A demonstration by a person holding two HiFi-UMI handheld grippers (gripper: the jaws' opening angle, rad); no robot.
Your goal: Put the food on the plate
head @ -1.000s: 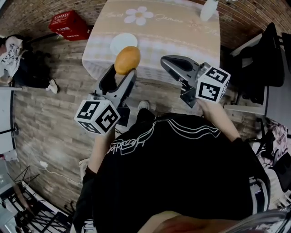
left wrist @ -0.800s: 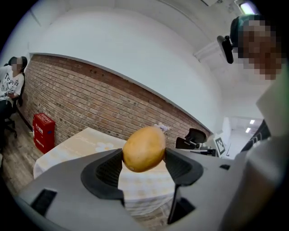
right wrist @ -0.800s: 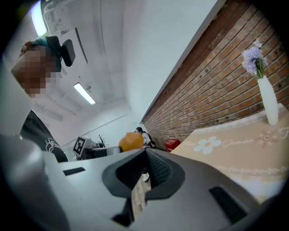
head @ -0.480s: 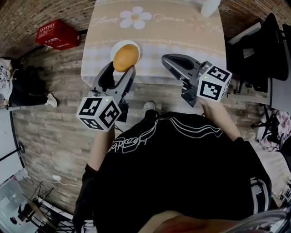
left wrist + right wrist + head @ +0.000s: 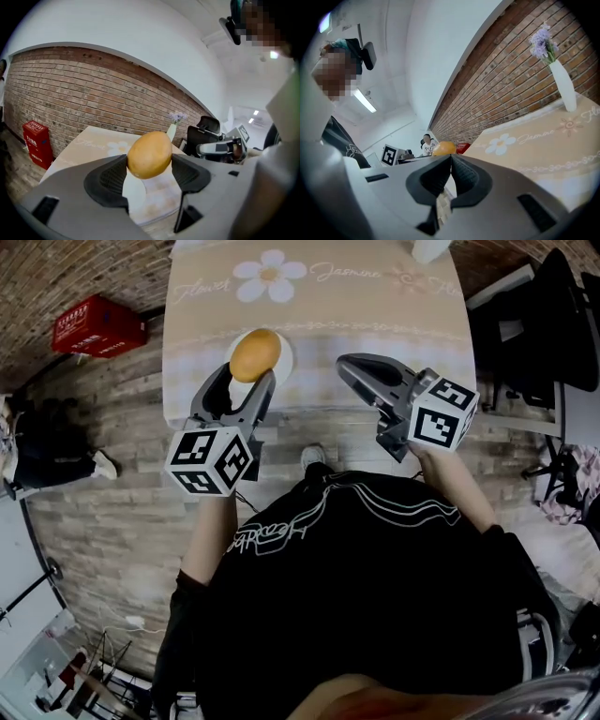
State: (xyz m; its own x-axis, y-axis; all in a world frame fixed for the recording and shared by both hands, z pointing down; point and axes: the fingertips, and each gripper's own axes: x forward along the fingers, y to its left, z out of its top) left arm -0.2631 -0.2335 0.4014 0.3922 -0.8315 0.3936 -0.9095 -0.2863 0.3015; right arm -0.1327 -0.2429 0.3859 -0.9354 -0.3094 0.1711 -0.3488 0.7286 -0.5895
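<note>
We see 1 plate (image 5: 285, 360) on 1 table (image 5: 375, 306). Our left claw (image 5: 246, 381) squeezes 1 round yellow food (image 5: 255, 354), up over the plate. Our right claw (image 5: 352, 367), near the plate, is closed tight on nothing.

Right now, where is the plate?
Head view: the white plate sits on the table by its near edge, left side, partly hidden behind the orange food held in the left gripper.

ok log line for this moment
left gripper: shut on yellow-brown food | food: held over white plate, not set down | right gripper: shut, empty
</note>
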